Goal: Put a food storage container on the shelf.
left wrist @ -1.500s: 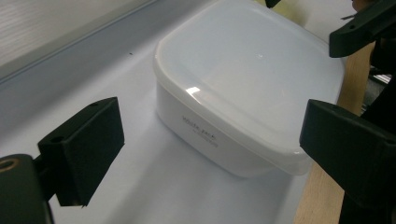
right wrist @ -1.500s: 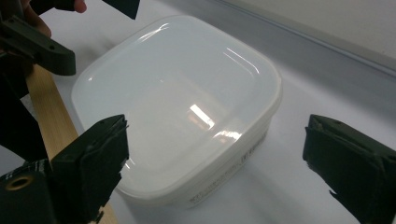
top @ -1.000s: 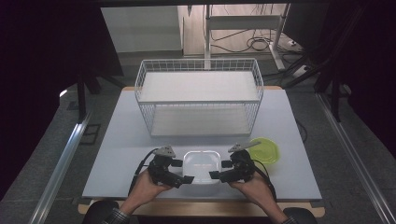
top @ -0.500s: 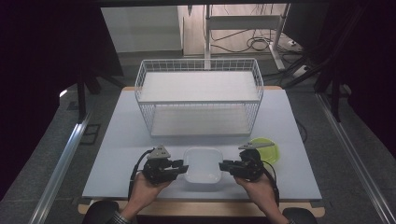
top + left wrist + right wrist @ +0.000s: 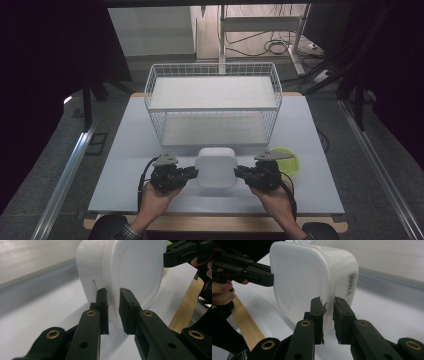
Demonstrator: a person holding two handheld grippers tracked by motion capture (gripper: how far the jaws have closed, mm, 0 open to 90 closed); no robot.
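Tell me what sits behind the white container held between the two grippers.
Behind the white container stands a white wire basket on the table. The basket's lower front edge is partly hidden by the container; nothing shows inside the basket.

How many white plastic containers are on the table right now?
1: the white container sits at the table's near edge, in front of the wire basket, clamped between the left hand-held gripper and right hand-held gripper.
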